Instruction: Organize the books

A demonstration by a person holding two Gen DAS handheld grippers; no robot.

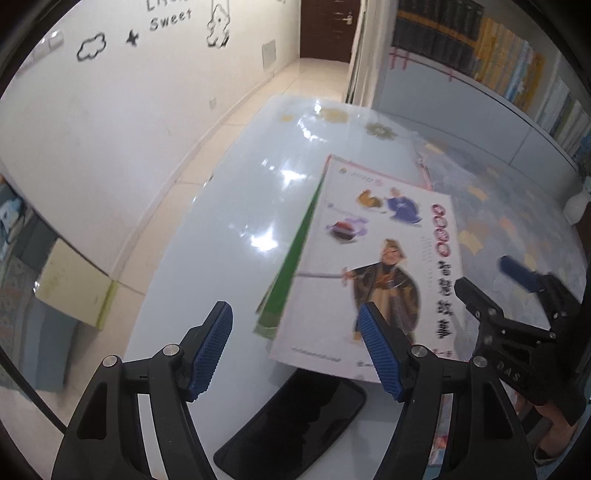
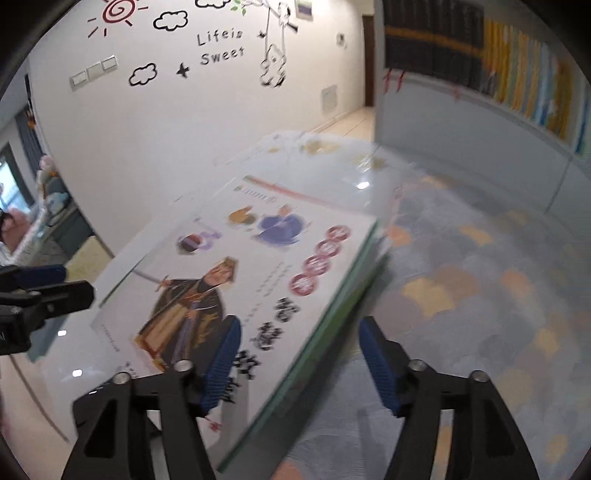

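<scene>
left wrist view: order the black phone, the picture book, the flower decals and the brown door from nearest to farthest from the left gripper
From the left gripper:
1. black phone, lying just below the fingertips, near the table edge
2. picture book, ahead and to the right
3. flower decals, at the table's far end
4. brown door, down the corridor
</scene>
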